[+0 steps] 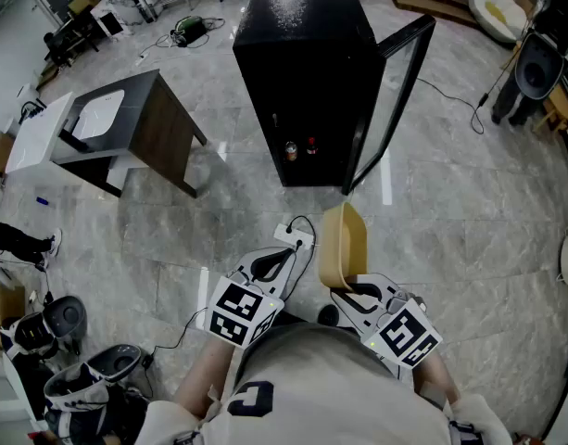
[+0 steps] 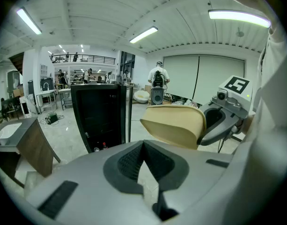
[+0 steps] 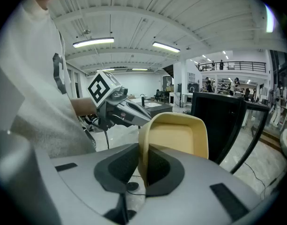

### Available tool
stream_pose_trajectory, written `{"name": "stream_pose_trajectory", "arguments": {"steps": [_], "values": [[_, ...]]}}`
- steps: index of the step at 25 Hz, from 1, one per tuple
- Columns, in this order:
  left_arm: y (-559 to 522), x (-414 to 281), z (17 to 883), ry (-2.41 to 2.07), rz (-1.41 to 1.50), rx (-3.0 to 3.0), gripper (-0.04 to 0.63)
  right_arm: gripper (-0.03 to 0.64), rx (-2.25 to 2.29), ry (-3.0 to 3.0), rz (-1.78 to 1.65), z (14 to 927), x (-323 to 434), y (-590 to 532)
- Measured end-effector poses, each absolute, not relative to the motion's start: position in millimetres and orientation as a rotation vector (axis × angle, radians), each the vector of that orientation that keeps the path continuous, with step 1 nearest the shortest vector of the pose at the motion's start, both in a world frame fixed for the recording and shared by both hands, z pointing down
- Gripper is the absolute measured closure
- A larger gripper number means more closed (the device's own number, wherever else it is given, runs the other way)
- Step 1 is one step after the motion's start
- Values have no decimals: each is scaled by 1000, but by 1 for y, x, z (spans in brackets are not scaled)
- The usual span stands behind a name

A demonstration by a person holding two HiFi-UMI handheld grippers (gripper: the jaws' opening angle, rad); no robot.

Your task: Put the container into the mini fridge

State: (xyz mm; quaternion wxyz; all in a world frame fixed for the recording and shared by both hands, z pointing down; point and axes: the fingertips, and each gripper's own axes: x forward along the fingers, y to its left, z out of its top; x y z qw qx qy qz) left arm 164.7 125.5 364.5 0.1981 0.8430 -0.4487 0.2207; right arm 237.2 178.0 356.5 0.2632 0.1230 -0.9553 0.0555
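Note:
A tan plastic container (image 1: 344,244) hangs tilted on edge over the floor, with my right gripper (image 1: 348,290) shut on its wall. In the right gripper view the pads clamp the container (image 3: 178,135) by its near rim at my right gripper (image 3: 144,165). The black mini fridge (image 1: 302,82) stands ahead, its glass door (image 1: 390,100) swung open to the right. My left gripper (image 1: 282,256) hovers beside the container, shut and holding nothing. The left gripper view shows my left gripper (image 2: 143,146) with its pads meeting, the container (image 2: 173,125) to its right, and the fridge (image 2: 99,116) beyond.
Two small bottles (image 1: 291,149) stand on the fridge's bottom shelf. A dark wooden table (image 1: 126,128) with a white top is at the left. A white power strip (image 1: 293,237) and its cable lie on the marble floor below the grippers.

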Motion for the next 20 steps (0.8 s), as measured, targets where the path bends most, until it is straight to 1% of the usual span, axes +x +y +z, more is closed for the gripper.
{"name": "stream_pose_trajectory", "arguments": {"steps": [3,7,20], "values": [[138,156,366,-1243,608,2374,540,565,354,-2577,141,357,227,185],[146,122,366,-1273,560,2357,540,565,346,-2564,113,356,202,189],[117,-12,358,-1240,427,2430,540,565,420,-2509,106,350,63,164]]}}
